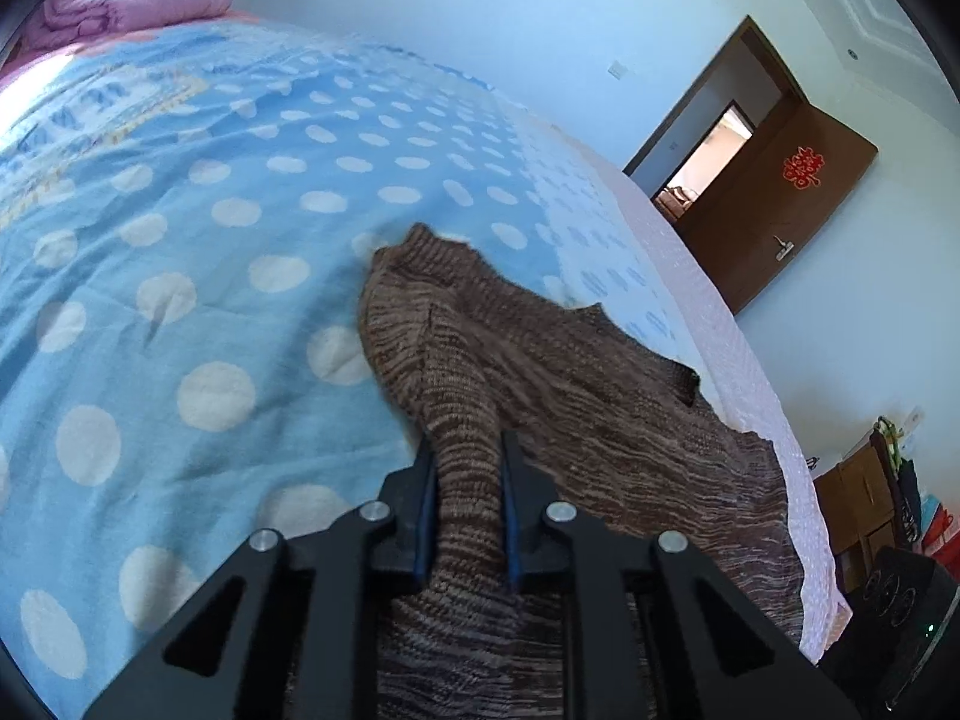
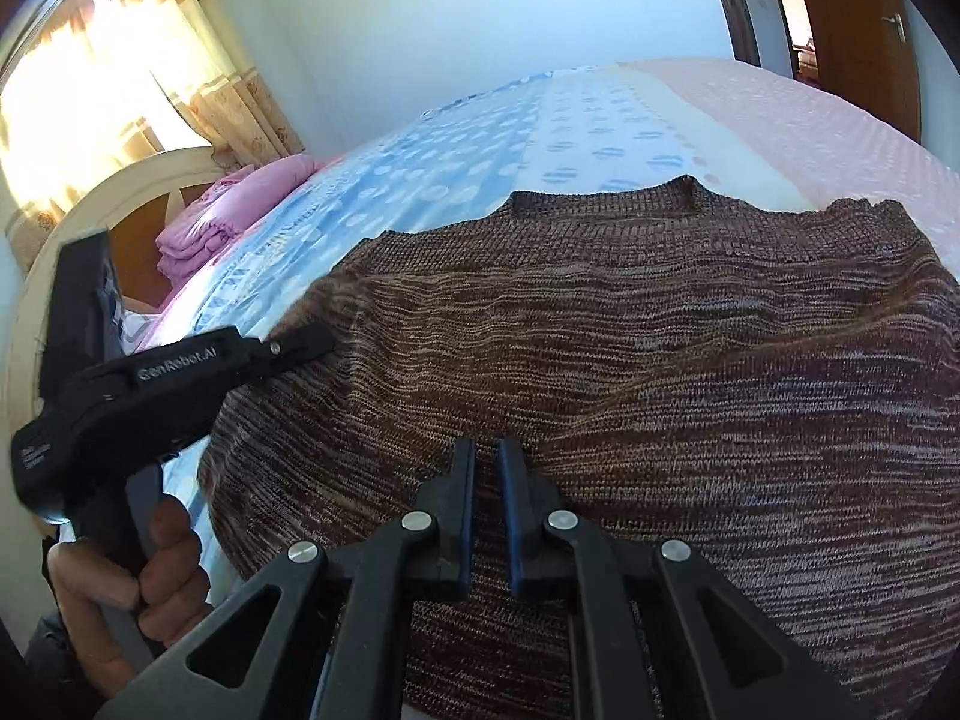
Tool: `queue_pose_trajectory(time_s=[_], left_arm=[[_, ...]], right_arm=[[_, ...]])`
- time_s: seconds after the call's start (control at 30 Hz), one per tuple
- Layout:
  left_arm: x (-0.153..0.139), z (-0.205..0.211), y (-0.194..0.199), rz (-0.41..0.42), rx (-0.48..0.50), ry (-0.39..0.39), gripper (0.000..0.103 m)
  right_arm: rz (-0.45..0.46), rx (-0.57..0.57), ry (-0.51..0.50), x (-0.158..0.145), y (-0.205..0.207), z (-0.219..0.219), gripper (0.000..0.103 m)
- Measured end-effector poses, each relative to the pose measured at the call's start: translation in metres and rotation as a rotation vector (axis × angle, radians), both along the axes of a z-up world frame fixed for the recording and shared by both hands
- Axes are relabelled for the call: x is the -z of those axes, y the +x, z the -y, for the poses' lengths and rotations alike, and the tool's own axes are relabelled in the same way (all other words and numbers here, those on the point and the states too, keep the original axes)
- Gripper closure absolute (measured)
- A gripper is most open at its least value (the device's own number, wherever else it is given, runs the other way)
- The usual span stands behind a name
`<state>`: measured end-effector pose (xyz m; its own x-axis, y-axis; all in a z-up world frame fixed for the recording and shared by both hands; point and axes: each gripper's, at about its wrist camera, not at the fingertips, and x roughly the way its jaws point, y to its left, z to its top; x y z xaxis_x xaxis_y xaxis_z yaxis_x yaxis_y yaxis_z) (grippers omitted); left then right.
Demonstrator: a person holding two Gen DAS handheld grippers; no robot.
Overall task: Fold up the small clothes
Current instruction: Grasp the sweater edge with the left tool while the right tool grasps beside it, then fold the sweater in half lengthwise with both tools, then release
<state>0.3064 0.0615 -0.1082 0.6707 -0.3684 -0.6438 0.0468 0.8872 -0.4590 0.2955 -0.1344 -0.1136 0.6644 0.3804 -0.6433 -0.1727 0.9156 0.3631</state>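
— Where is the brown sweater [image 2: 630, 348]?
— On the bed [image 1: 180, 276], on the blue sheet with white dots.
— What does the left tool [image 1: 467, 450] do?
— It pinches a bunched fold of the sweater.
— And the right tool [image 2: 485, 456]?
— Its two sides are squeezed together, nipping the sweater's near edge.
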Motion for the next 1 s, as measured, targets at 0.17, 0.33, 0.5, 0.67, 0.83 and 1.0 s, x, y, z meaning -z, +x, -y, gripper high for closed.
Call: queue_pose_trajectory(time_s=[0.17,0.33,0.5,0.67,0.83,1.0], left_arm=[[-0.037,0.062,-0.021,0.148,0.170,0.137,0.085],[-0.012,0.105,-0.023,0.111,0.271,0.254,0.085],[-0.004,0.119,-0.030,0.134,0.291,0.322,0.082],[-0.005,0.130,-0.040,0.166,0.304,0.391,0.078],[-0.004,0.132,-0.043,0.178,0.305,0.402,0.078],[-0.004,0.130,-0.042,0.177,0.309,0.380,0.078]], right_arm=[[-0.009,0.005,0.075,0.003,-0.002,0.011,0.095],[0.004,0.081,0.164,-0.005,-0.022,0.051,0.094],[-0.016,0.083,0.255,-0.018,-0.012,0.081,0.086],[0.009,0.052,0.291,-0.037,0.015,0.084,0.052],[-0.057,-0.110,0.254,-0.043,0.066,0.053,0.046],[-0.135,-0.279,0.190,-0.042,0.105,0.016,0.035]])
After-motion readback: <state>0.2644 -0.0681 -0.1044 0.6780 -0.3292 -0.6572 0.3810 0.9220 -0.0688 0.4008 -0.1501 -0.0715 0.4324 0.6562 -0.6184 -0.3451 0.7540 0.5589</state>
